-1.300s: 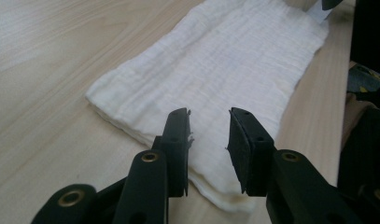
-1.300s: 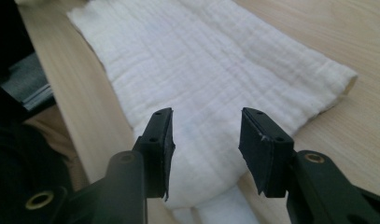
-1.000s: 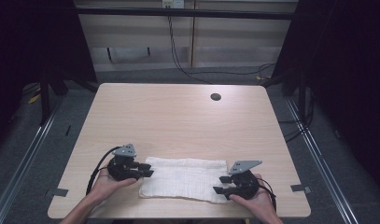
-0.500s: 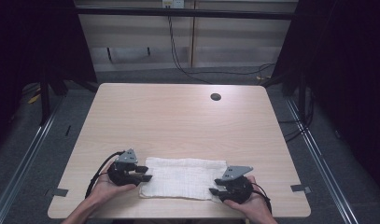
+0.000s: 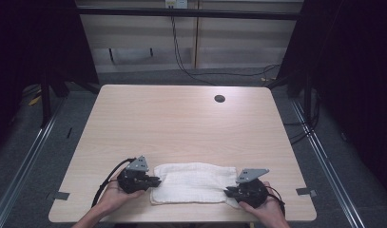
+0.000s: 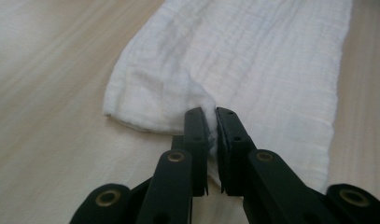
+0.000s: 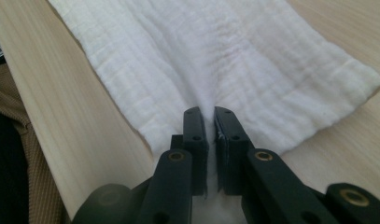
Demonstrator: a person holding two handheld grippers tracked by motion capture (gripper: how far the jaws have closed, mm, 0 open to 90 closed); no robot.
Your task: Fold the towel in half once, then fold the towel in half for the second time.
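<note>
Two grippers of mine pinch the short ends of a white, ribbed cotton cloth [image 5: 193,183] on the pale wooden table [image 5: 181,123].

From the high view, my left gripper [image 5: 155,181] and right gripper [image 5: 227,192] sit at the cloth's opposite ends near the table's front edge. My left gripper view shows the jaws clamped on a puckered bit of the cloth [image 6: 253,60]. My right gripper view shows the jaws closed on the cloth's [image 7: 215,56] hem.

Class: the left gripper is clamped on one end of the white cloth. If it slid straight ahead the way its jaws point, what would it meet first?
The left gripper would meet the white cloth itself, bunching it; beyond, probably the right gripper at the far end.
</note>
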